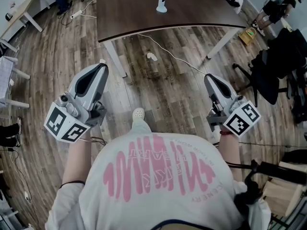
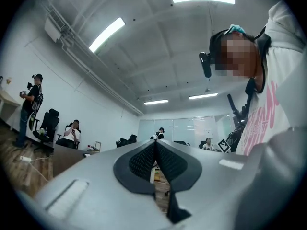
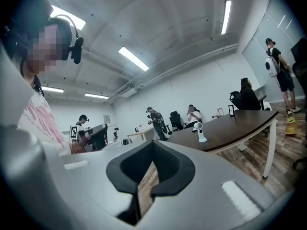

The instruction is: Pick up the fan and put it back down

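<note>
White fan [image 1: 162,0] upright on dark table [image 1: 201,8], long axis vertical

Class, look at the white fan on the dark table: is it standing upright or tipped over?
Upright. The fan stands on its base on the table, its round head above the stem.

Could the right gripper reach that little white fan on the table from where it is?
Probably not yet. The fan stands on the table, well beyond the right gripper, whose jaws are shut. Nothing blocks the way, though; stepping closer should do.
</note>
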`<state>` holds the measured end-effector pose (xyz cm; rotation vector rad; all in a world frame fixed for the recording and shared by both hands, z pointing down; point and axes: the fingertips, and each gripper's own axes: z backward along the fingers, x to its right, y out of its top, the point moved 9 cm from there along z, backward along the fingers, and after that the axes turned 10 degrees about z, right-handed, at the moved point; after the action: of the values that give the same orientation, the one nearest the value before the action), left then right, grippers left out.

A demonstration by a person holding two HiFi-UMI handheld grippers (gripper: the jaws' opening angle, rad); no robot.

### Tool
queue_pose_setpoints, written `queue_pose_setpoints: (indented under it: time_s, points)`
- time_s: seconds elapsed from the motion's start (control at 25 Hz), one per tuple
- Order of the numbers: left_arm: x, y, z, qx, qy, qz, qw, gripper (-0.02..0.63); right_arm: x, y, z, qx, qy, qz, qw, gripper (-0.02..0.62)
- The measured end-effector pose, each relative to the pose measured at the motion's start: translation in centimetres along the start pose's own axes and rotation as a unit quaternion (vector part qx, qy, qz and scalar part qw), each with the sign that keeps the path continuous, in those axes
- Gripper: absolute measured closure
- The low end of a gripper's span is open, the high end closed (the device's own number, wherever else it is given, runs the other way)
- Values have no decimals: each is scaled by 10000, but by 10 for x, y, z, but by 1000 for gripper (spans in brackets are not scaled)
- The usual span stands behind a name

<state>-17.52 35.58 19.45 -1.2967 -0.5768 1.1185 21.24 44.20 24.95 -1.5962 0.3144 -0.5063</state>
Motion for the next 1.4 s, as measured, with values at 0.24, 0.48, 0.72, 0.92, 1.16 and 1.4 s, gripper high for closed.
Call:
queue_pose_setpoints:
  time_s: [0.24,0.48,0.72,0.92,1.16,1.4]
  points:
    - [-62,6,-31,-325,123,165,9993,586,16,14,-52,158,-105,99,9998,589]
    - [-128,25,-61,-134,-174,343,9992,586,38,16,-105,221,-315,-9,9993,589]
    - [-176,35,-90,-223,-426,389,9981,586,52,19,-141,239,-588,-78,9980,589]
    - [-205,36,-106,-348,-585,421,9968,586,56,24,-168,226,-650,-40,9976,589]
    - [-240,27,-125,-453,-689,633,9946,586,64,17,-191,137,-829,-109,9964,589]
    - [-263,14,-140,-623,-730,836,9919,586,74,14,-203,-21,-984,-181,9950,589]
